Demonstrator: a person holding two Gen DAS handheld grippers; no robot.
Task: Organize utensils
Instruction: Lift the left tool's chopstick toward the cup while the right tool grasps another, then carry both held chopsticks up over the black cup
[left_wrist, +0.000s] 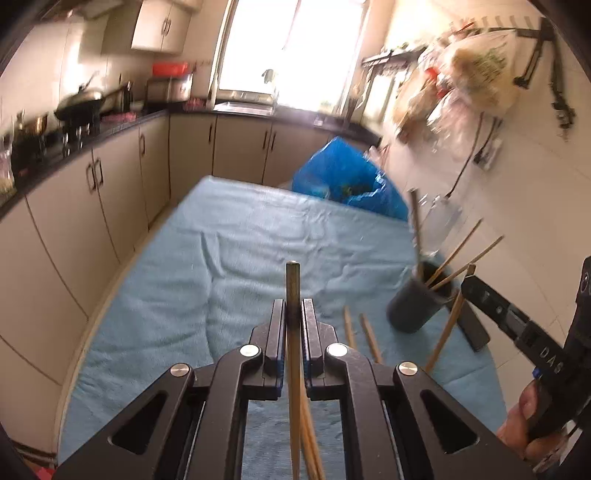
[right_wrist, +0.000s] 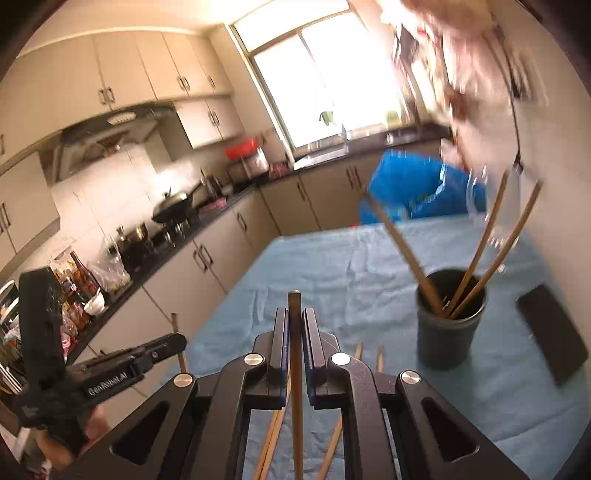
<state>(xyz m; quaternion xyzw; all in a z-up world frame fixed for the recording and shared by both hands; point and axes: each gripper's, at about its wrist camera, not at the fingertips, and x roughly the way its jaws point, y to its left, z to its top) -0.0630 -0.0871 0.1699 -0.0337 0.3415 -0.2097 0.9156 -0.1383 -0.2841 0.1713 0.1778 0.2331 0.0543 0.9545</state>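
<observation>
In a home kitchen, the left tool is clamped on a single wooden chopstick, its dark tip rising above the fingers. The right tool likewise pinches its own chopstick. Both are held above a bench draped in a blue towel. A dark holder cup with three chopsticks stands to the right; loose chopsticks lie beside it.

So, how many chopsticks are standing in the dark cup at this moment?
3. In the dark cup, one chopstick leans left, and two lean right. More may be hidden inside the cup, below its rim.
</observation>
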